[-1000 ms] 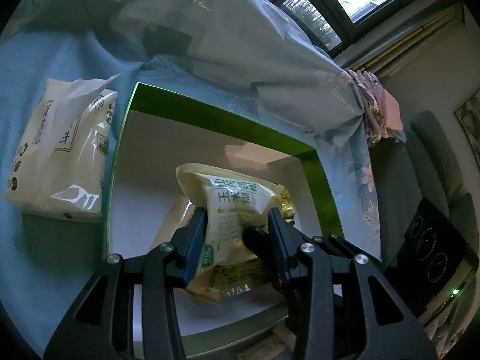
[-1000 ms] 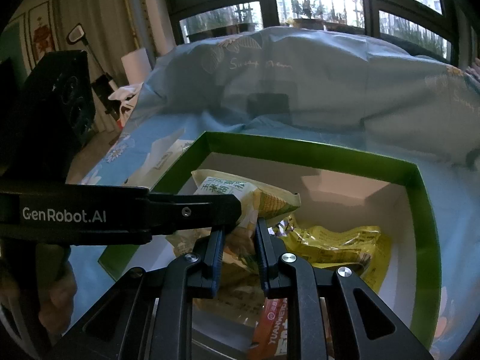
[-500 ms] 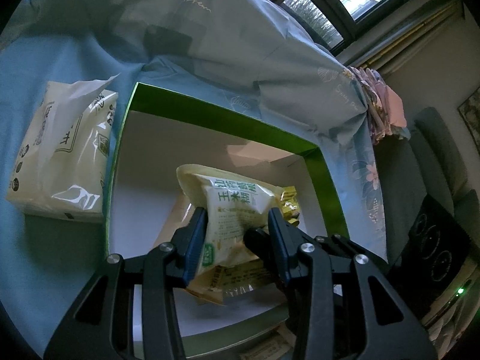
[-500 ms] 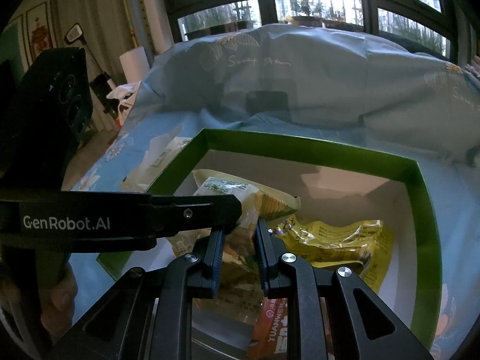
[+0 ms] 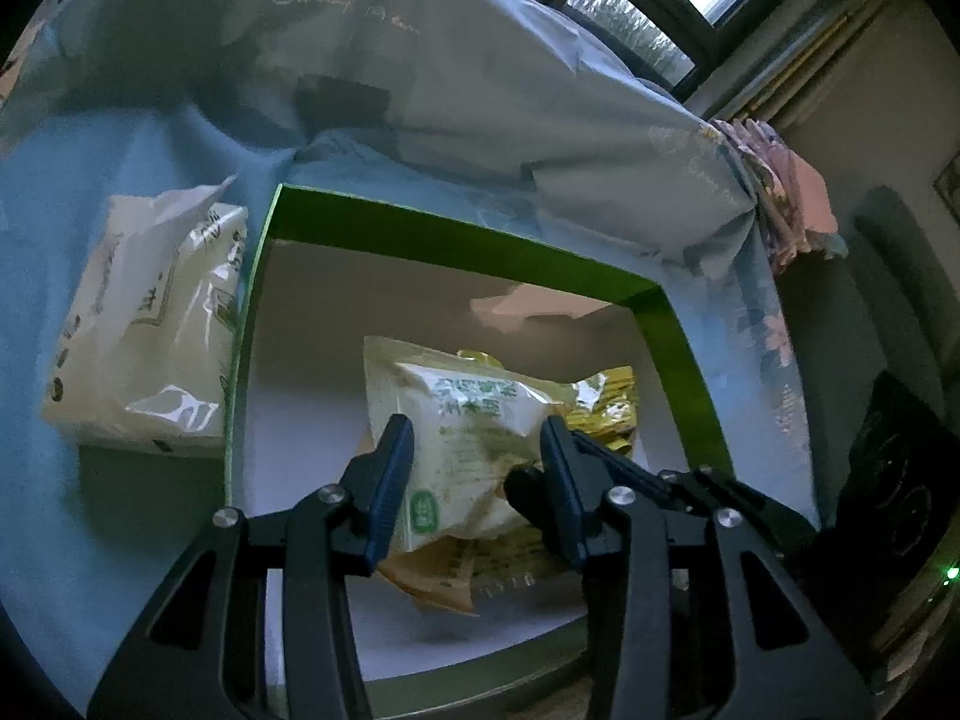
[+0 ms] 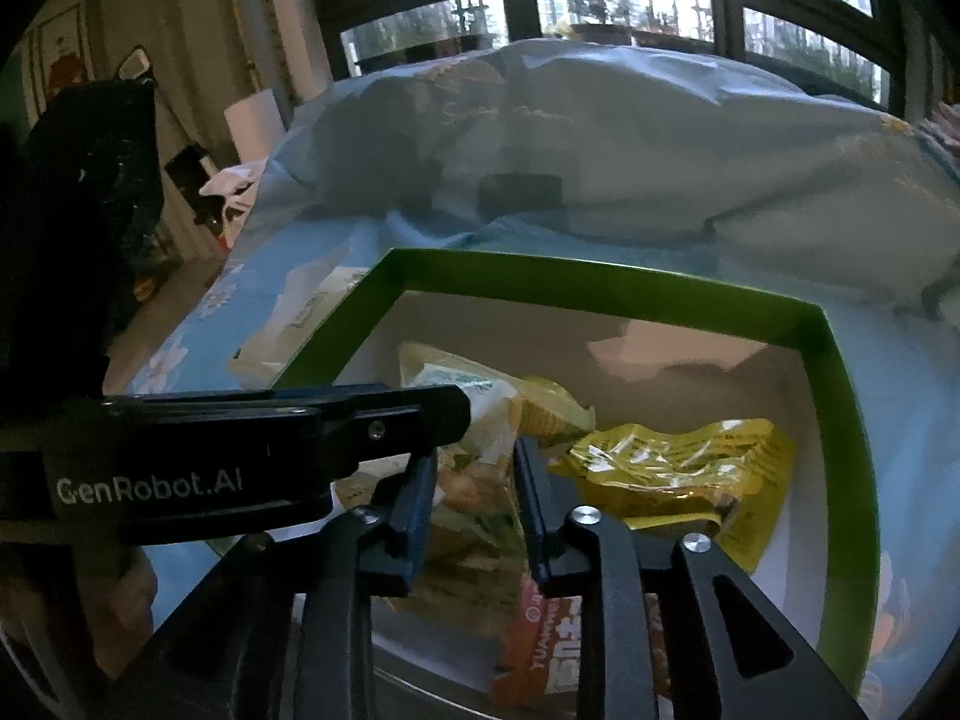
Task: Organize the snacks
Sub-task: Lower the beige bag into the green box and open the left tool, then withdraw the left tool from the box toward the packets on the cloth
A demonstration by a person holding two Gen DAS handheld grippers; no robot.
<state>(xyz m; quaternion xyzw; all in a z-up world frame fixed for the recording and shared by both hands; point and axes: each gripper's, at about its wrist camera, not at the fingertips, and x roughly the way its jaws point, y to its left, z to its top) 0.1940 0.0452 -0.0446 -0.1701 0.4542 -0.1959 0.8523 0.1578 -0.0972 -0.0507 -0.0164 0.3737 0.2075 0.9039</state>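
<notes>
Left gripper [image 5: 474, 468] clamped on green-white snack packet [image 5: 474, 432]; right gripper [image 6: 471, 480] nipping same packet. Risk: crinkly film slipping over green box [image 5: 456, 246] near edge.

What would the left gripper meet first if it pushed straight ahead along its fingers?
Most likely the pale green-labelled snack bag, which already sits between the left gripper fingers, inside the green box. Beyond it lies the yellow packet; exact depth between them is unclear.
</notes>
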